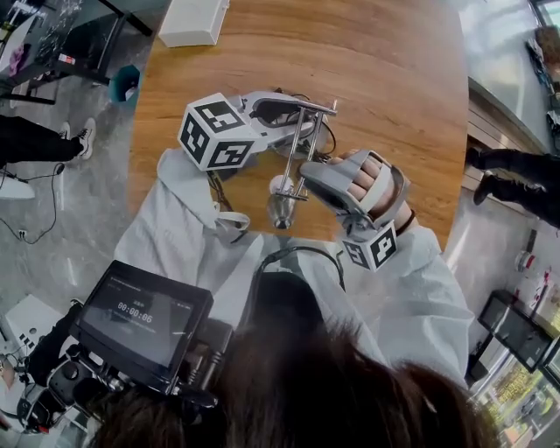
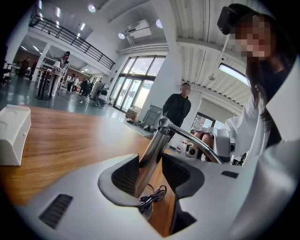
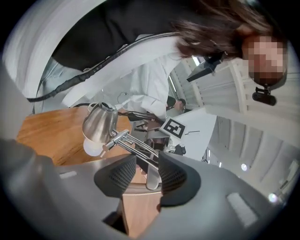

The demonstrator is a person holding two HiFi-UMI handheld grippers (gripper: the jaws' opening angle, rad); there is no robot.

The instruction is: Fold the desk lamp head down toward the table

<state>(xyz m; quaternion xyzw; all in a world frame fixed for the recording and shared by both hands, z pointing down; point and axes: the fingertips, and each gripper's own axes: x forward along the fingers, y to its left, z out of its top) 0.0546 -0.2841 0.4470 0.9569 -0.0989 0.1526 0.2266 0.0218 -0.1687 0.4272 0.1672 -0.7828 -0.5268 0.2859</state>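
A brushed-metal desk lamp stands on the wooden table (image 1: 394, 87). Its twin-rod arm (image 1: 299, 149) slopes toward me and ends in the cone-shaped lamp head (image 1: 280, 210), which hangs low near the table's front edge. My left gripper (image 1: 293, 122) is shut on the lamp's upright post (image 2: 152, 152) just above the base; a coiled black cable (image 2: 152, 197) lies under the jaws. My right gripper (image 1: 308, 175) is open around the arm rods (image 3: 136, 147), with a gap beside them. The lamp head (image 3: 98, 123) and its white bulb show just past those jaws.
A white box (image 1: 192, 22) sits at the table's far left edge (image 2: 11, 136). People stand on the floor to the left (image 1: 44, 140) and right (image 1: 516, 175) of the table. A screen device (image 1: 144, 319) hangs at my chest.
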